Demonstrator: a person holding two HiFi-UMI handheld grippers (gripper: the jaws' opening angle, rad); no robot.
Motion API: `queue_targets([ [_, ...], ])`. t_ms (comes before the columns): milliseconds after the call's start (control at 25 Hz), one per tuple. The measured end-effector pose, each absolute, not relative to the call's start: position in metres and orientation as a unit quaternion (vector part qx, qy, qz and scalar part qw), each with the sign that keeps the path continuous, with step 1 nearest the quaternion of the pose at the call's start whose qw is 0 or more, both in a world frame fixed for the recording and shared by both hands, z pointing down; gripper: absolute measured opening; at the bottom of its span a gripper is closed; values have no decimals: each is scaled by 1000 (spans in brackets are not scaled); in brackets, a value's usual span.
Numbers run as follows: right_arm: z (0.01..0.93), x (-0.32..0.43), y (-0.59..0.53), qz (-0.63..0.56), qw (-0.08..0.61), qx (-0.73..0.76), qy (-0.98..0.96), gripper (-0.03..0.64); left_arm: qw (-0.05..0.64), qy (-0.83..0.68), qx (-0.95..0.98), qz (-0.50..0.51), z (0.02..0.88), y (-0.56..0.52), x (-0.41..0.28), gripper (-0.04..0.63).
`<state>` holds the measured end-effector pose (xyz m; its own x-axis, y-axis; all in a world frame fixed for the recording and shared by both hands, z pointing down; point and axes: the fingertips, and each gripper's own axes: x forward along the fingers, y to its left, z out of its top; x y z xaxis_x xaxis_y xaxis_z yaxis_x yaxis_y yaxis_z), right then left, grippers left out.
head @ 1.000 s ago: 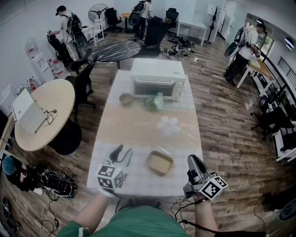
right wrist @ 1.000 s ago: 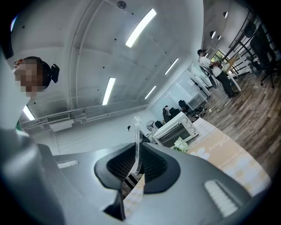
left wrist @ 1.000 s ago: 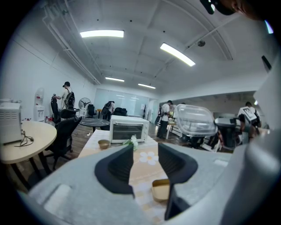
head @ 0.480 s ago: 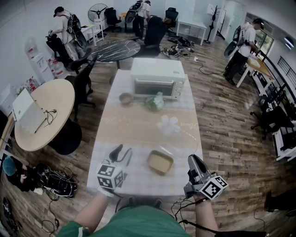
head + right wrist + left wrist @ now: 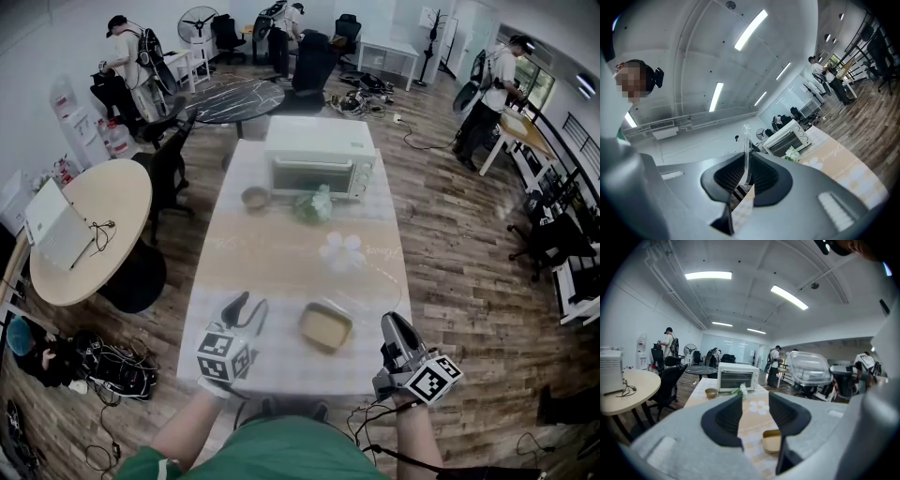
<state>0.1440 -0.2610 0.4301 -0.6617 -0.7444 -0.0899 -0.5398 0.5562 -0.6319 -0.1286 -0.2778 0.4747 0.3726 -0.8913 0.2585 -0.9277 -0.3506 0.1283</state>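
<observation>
while we look down the long table (image 5: 214,281), the left gripper (image 5: 246,306) hangs over its near edge at about 9 o'clock from a tan square container (image 5: 325,328). in the left gripper view its jaws stand well apart with nothing between them (image 5: 755,404), so we call it released. through that gap we see the table runner, and the container (image 5: 772,440) sits just at 5 o'clock of the gap.

the right gripper (image 5: 390,324) is at about 4 o'clock from the container, near the table's right near corner. in the right gripper view its jaws (image 5: 749,161) are clenched on the thin rim of a clear lid (image 5: 746,140), which stands upright between the pads. from the head view the clear lid (image 5: 370,286) shows as a faint dome held above the table, at 1 o'clock from the container and apart from it. the left gripper view shows it lifted in the air (image 5: 813,367).

at 12 o'clock, at the table's far end, stands a white toaster oven (image 5: 322,155). just in front of it lie a small bowl (image 5: 255,198) at 11 o'clock and a bunch of flowers (image 5: 314,206). a daisy print (image 5: 342,251) marks the runner between flowers and container. a round table (image 5: 103,216) stands at 9 o'clock.
</observation>
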Motion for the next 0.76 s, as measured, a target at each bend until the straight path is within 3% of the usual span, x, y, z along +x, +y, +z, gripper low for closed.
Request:
queue_targets([
  [760, 432, 145, -259, -291, 178, -375, 862, 41, 132, -556, 817, 71, 479, -277, -131, 175],
])
